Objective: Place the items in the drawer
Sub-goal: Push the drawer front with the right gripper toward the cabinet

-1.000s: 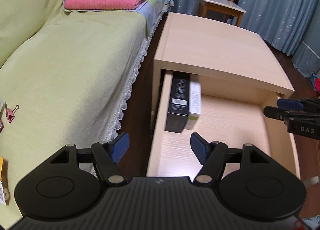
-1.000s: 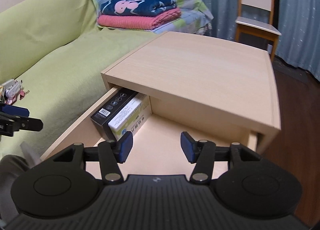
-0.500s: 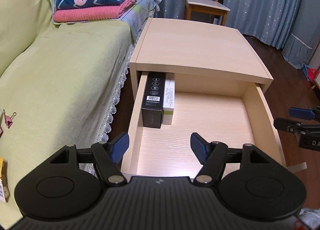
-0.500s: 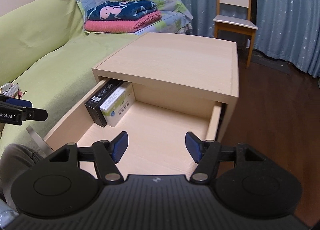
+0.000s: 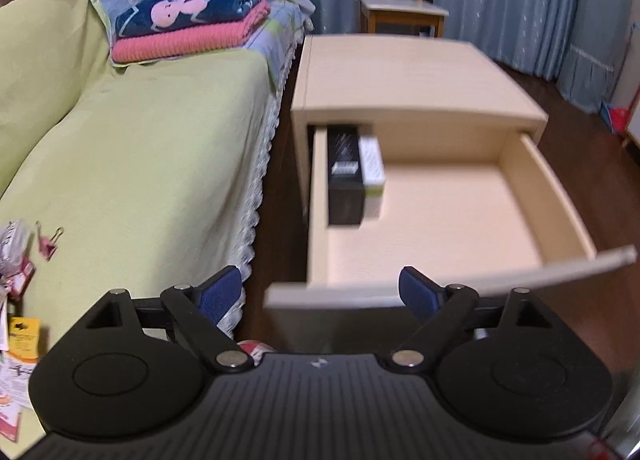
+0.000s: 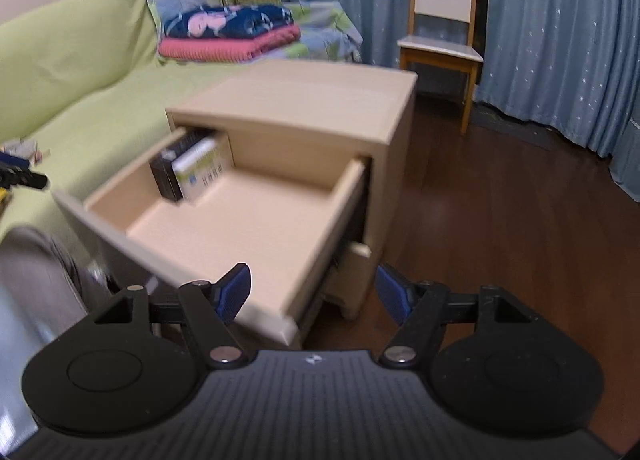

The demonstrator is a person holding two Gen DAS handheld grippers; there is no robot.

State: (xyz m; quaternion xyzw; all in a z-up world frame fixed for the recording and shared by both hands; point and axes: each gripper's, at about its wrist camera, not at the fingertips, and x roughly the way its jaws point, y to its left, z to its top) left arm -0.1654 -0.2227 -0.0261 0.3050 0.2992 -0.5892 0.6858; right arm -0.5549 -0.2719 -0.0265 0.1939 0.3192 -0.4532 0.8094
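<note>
Two boxes [image 5: 354,176] lie in the open drawer [image 5: 440,212], frame centre; clutter [image 5: 20,300] lower left; both claws [image 5: 320,292] [image 6: 312,292] gape empty.

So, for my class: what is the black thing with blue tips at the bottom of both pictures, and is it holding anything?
Each picture comes from a camera mounted on a hand-held gripper that a person carries, one per hand. The left hand-held gripper and the right hand-held gripper both stand open and hold nothing. Ahead is a bedside cabinet with its drawer pulled out. Inside, a black box and a white box lie side by side along the sofa-side wall. More small items lie on the green sofa.
</note>
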